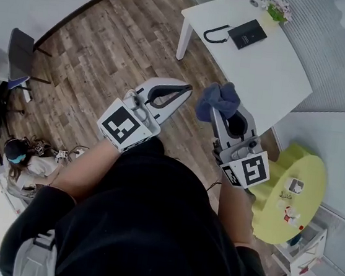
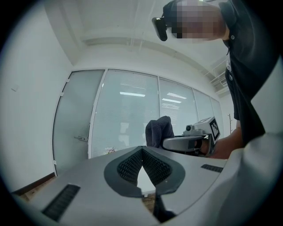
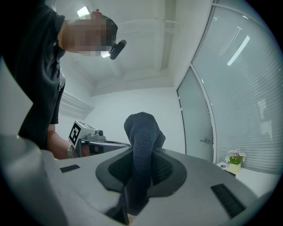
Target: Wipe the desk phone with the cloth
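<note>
The black desk phone point(image 1: 248, 33) lies on a white table point(image 1: 274, 72) far ahead at the upper right, with its handset and cord point(image 1: 214, 34) beside it. Both grippers are held up in front of the person's body, well short of the table. My right gripper point(image 1: 217, 113) is shut on a dark blue-grey cloth point(image 1: 220, 99), which sticks up from between its jaws point(image 3: 142, 145). My left gripper point(image 1: 186, 92) is shut with nothing between its pads point(image 2: 132, 165). In the left gripper view the cloth point(image 2: 159, 130) and the right gripper point(image 2: 188, 142) show to the right.
A small flower pot point(image 1: 276, 11) stands at the table's far end. A yellow round table point(image 1: 300, 193) with small items sits at the right. A dark chair point(image 1: 21, 50) and a person seated on the wooden floor point(image 1: 23, 163) are at the left. Glass partition walls point(image 2: 128, 114) surround the room.
</note>
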